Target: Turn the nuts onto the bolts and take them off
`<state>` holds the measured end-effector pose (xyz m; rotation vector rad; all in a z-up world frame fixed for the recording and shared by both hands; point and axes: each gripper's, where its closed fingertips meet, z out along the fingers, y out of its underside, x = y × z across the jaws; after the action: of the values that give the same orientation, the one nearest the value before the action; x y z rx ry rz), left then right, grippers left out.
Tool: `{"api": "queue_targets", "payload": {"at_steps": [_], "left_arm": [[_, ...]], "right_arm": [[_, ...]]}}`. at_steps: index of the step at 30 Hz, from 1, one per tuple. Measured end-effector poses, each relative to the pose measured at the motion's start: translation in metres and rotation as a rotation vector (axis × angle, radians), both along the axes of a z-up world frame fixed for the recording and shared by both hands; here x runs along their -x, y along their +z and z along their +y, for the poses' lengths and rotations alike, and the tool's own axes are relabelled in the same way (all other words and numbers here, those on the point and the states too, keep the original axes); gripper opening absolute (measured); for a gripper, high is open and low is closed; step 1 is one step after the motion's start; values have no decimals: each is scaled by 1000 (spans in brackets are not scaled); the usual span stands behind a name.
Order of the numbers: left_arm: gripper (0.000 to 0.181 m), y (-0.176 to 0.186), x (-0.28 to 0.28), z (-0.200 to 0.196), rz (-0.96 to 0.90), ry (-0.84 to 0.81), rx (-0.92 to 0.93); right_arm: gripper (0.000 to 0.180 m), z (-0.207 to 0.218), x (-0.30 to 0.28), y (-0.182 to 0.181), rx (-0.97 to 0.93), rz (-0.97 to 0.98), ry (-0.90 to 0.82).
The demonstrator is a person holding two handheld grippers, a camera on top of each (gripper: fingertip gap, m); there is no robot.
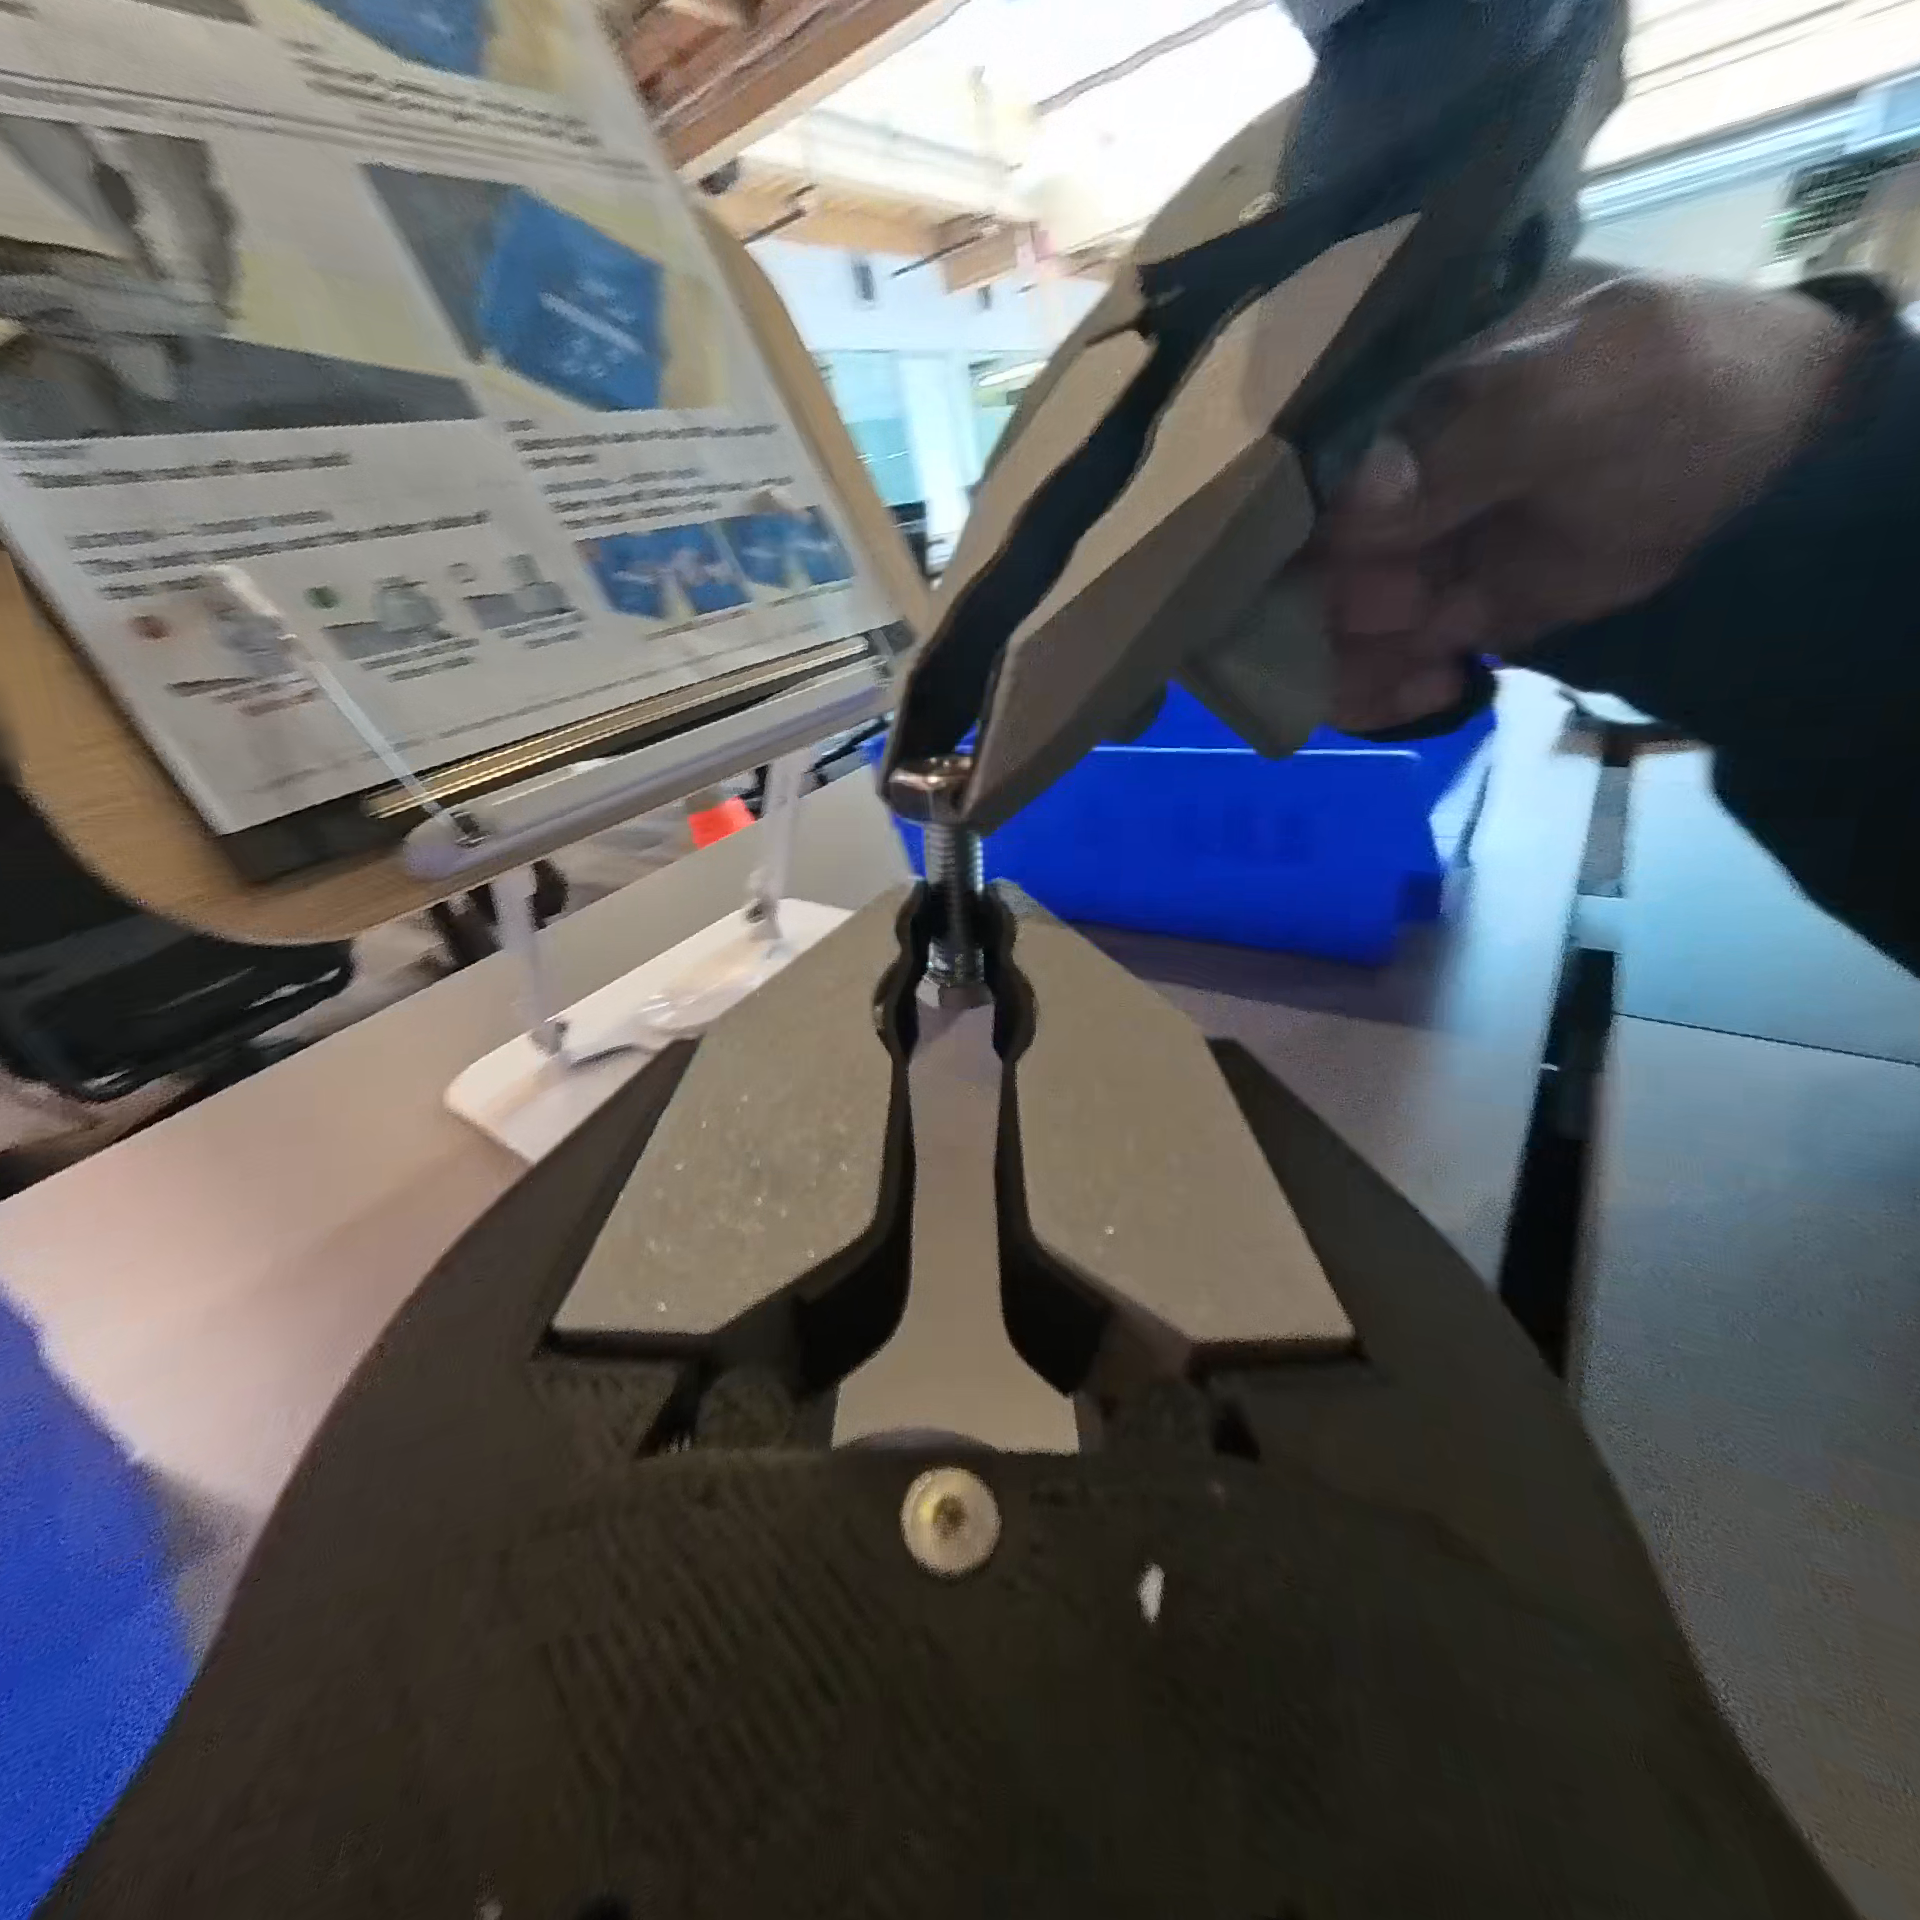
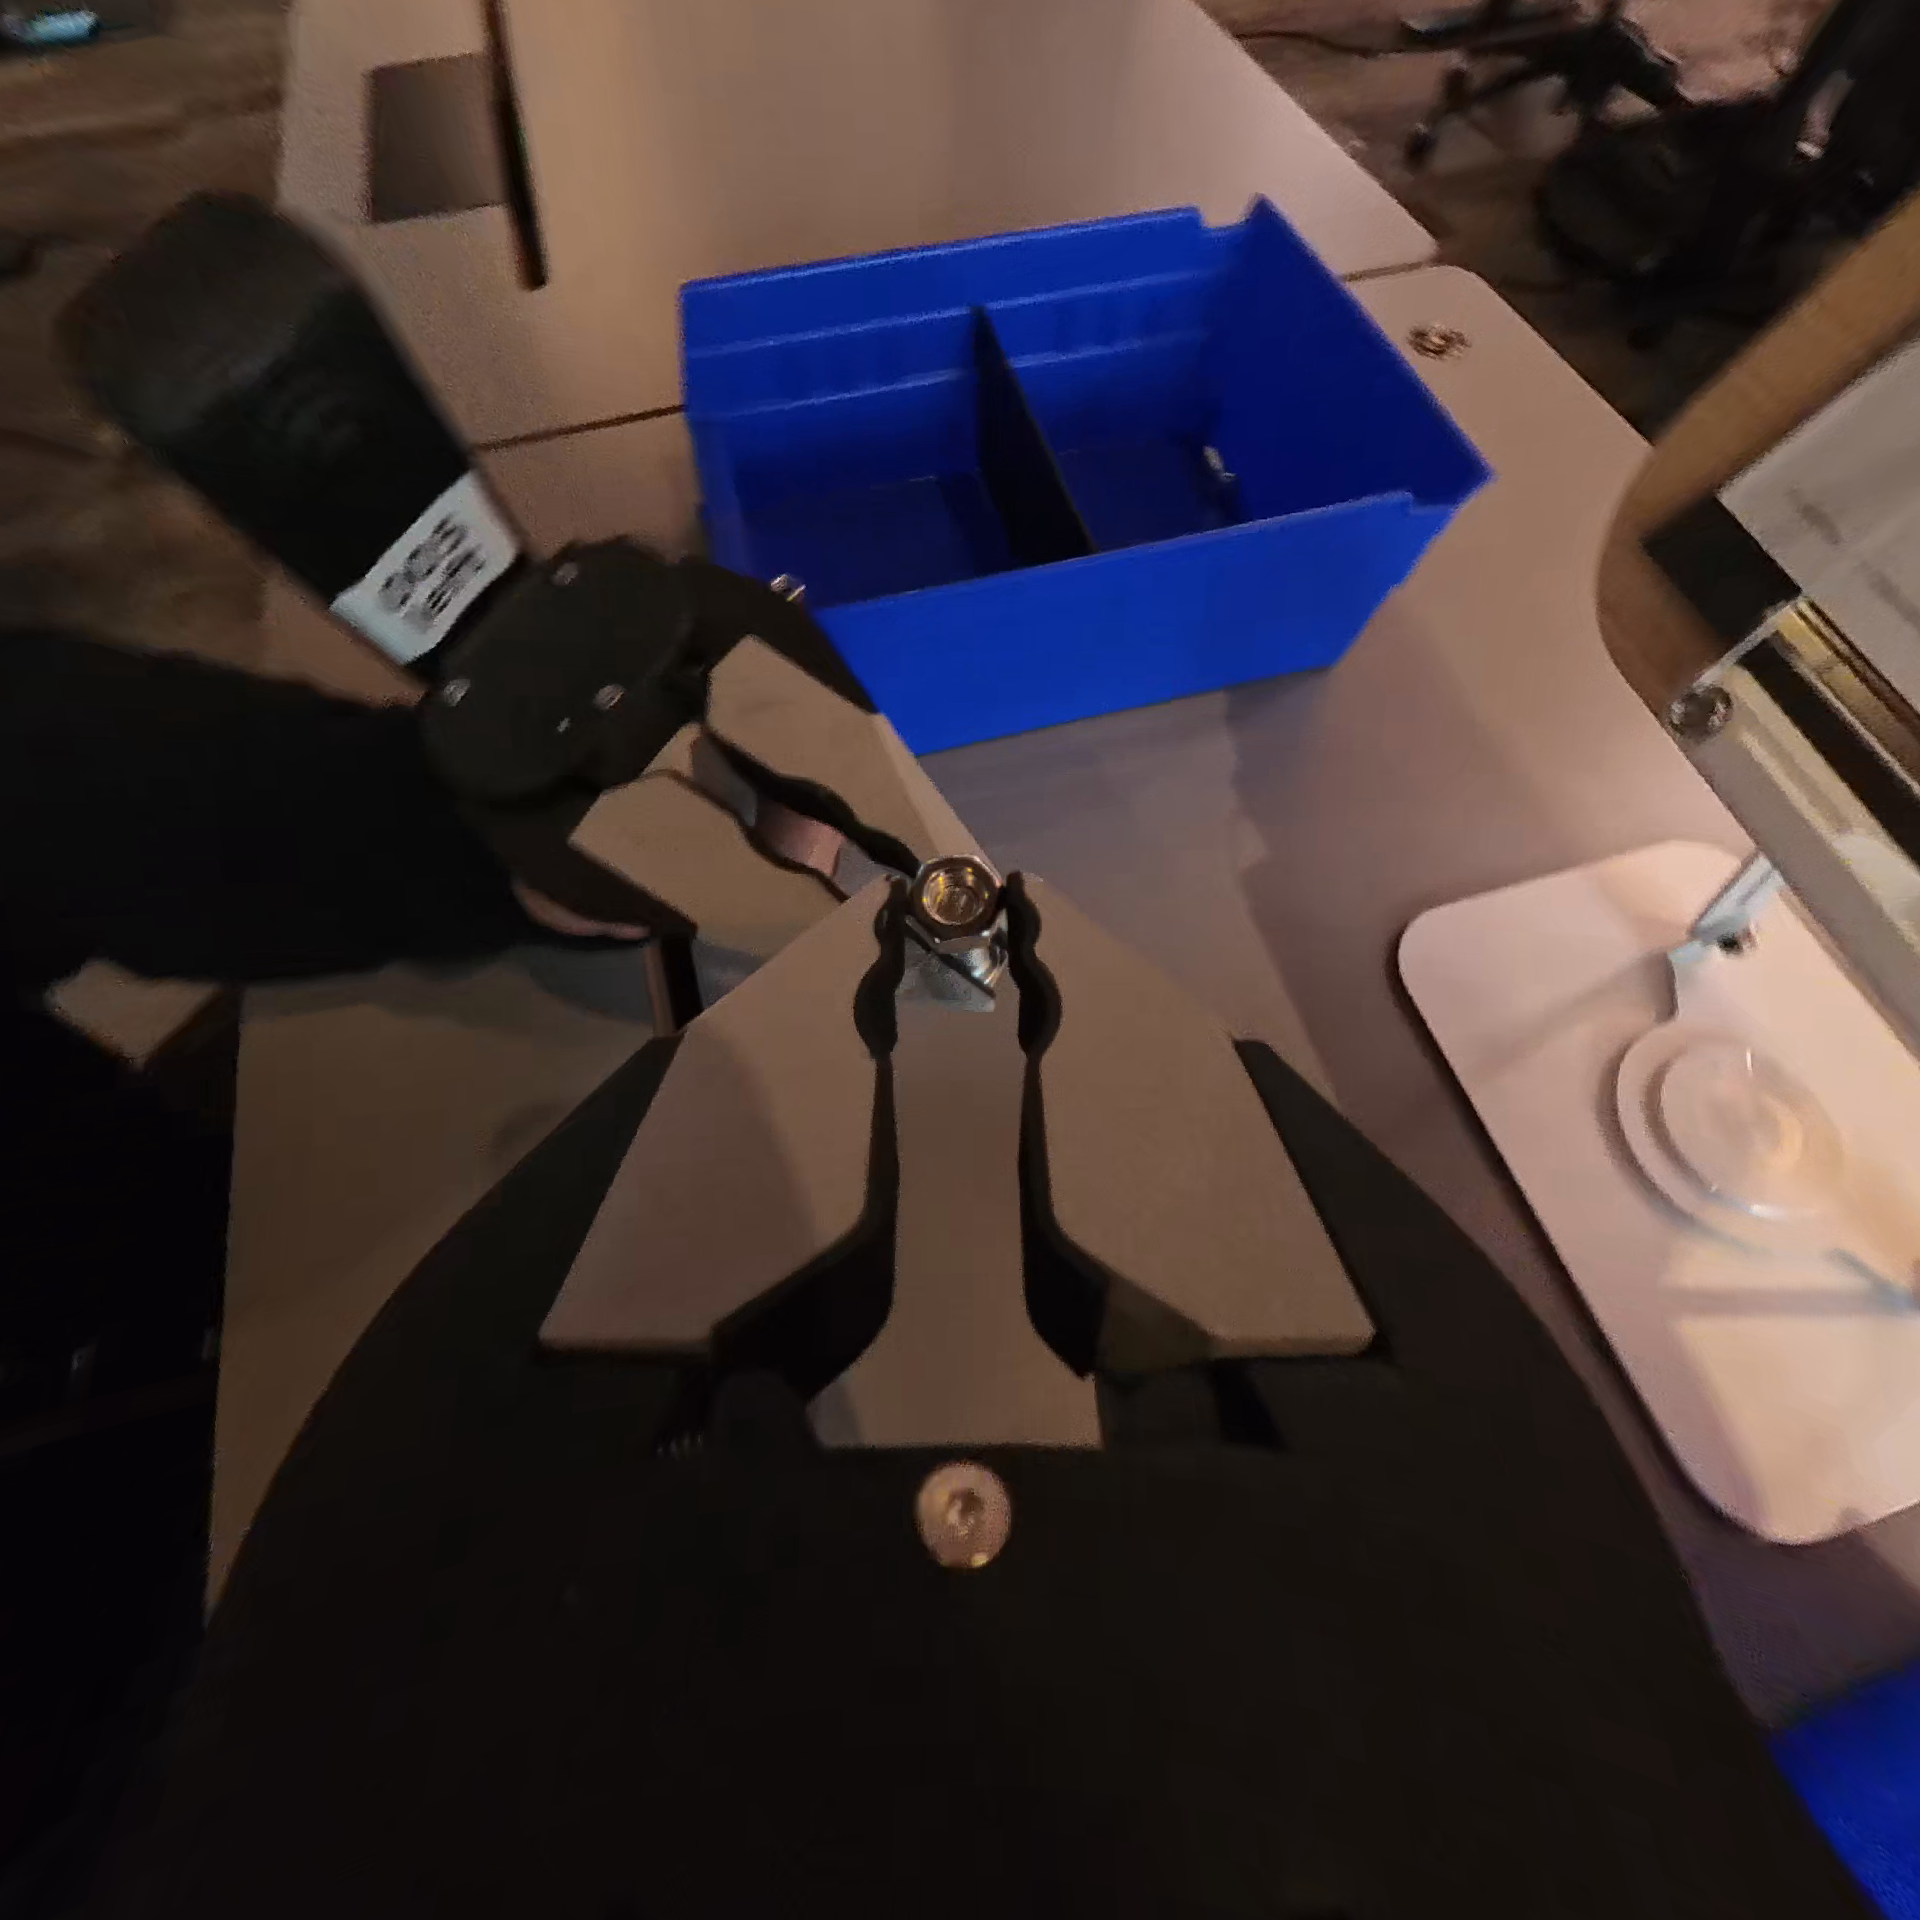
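Note:
A silver bolt point(image 1: 956, 862) stands upright between the two grippers, above the grey table point(image 1: 1299, 1039). My left gripper point(image 1: 956, 920) is shut on the bolt's lower part. My right gripper point(image 1: 935, 774) comes down from the upper right and is shut on the hex nut point(image 1: 928, 781) at the top of the thread. In the right wrist view the nut point(image 2: 951, 896) sits between my right gripper's tips point(image 2: 951, 909), seen end-on, with the bolt point(image 2: 961, 971) below it. The left gripper point(image 2: 883, 857) reaches in from the left.
A blue bin point(image 1: 1195, 831) with two compartments point(image 2: 1091, 644) stands just behind the grippers; a small bolt point(image 2: 1216, 468) lies in its right part. A document stand point(image 1: 416, 416) on a white base point(image 2: 1558, 1143) stands beside it. A loose nut point(image 2: 1439, 338) lies far back. The grippers are tip to tip, or close to it.

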<state>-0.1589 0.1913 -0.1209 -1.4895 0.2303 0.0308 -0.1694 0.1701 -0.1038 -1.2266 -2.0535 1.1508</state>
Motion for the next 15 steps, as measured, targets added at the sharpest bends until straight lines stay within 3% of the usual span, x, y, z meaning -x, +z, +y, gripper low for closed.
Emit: {"api": "queue_targets", "payload": {"at_steps": [7, 15], "left_arm": [[7, -10, 23, 4, -96, 77, 53], [6, 5, 5, -4, -198, -143, -6]], "right_arm": [[16, 4, 24, -9, 37, 31, -169], [27, -4, 1, 9, -18, 81, 43]]}}
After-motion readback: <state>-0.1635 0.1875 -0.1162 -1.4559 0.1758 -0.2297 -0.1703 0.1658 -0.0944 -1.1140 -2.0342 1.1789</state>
